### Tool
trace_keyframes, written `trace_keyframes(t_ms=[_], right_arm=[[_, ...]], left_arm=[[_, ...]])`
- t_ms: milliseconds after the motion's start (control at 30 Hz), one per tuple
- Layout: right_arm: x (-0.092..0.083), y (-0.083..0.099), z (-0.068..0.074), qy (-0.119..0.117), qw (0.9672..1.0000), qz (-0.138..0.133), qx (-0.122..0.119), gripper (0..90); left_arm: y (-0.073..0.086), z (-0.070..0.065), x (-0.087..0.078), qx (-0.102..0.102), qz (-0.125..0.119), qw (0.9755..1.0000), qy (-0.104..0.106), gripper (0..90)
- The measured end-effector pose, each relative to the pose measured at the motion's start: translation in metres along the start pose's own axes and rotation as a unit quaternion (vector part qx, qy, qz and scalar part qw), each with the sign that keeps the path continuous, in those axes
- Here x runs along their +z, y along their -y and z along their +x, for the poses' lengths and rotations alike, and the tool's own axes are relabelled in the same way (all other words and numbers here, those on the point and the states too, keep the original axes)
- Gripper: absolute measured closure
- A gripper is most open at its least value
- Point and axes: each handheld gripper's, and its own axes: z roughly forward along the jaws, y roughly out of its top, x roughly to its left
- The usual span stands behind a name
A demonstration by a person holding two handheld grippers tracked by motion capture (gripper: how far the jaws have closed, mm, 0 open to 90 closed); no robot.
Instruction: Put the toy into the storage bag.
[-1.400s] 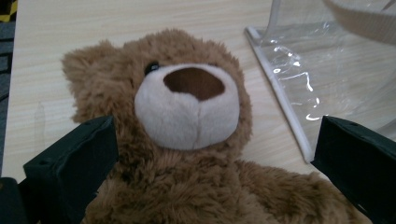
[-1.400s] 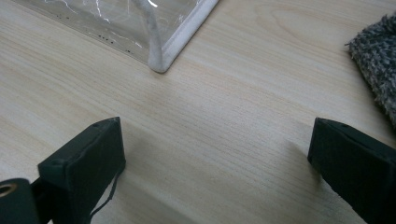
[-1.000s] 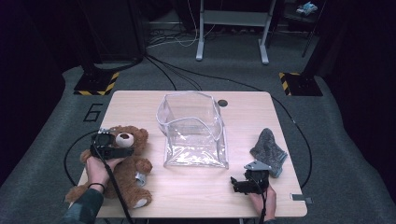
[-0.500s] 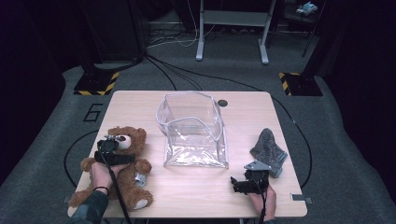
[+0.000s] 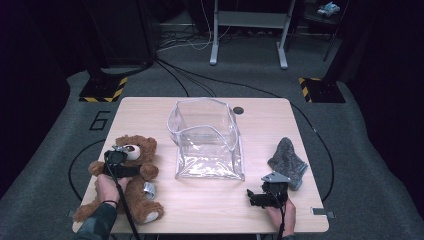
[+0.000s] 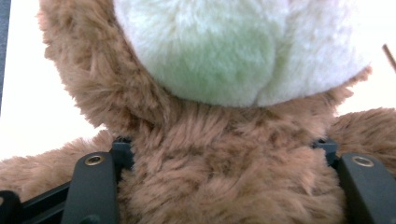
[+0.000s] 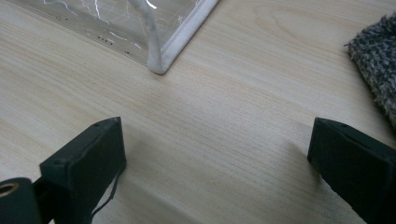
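Ahead of the right jaws and to their left, a clear plastic bag (image 7: 140, 28) lies on the wooden table (image 7: 224, 121) (its white-edged corner nearest them). A grey knitted cloth (image 7: 376, 65) lies just beyond the right-hand jaw.

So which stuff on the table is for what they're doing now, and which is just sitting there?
In the job:
- teddy bear, lying on its back
- left claw, its jaws just closing around the bear's neck

Just lying about:
- clear plastic bag, standing open mid-table
- grey knitted cloth
- right claw, open, resting on the table
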Motion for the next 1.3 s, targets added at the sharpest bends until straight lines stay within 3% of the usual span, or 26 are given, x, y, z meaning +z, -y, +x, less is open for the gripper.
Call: trace_keyframes(t_ms=[200,300,400,633,967,1167,1300], right_arm=[[0.000,0.000,0.001,0.006,0.9999,-0.001,0.011,4.0],[0.000,0.000,0.001,0.007,0.9999,-0.002,0.012,4.6],[0.000,0.000,0.001,0.008,0.9999,-0.002,0.012,4.8],[0.000,0.000,0.001,0.010,0.9999,-0.003,0.013,5.4],[0.000,0.000,0.000,0.011,0.9998,-0.004,0.017,6.3],[0.000,0.000,0.000,0.010,0.9998,-0.004,0.016,6.4],[0.000,0.000,0.000,0.008,0.9998,-0.004,0.016,6.5]], left_arm=[[-0.003,0.001,-0.006,0.010,-0.001,0.9999,0.006,41.9],[-0.003,0.001,-0.014,0.016,-0.017,0.9997,0.010,43.0],[-0.002,0.003,-0.023,0.016,-0.048,0.9986,0.015,43.9],[-0.002,0.008,-0.034,0.005,-0.078,0.9966,0.026,43.9],[-0.010,0.012,-0.050,-0.009,-0.125,0.9918,0.025,43.6],[-0.012,0.016,-0.055,-0.031,-0.150,0.9879,0.025,43.8],[-0.015,0.016,-0.059,-0.029,-0.161,0.9863,0.025,44.0]])
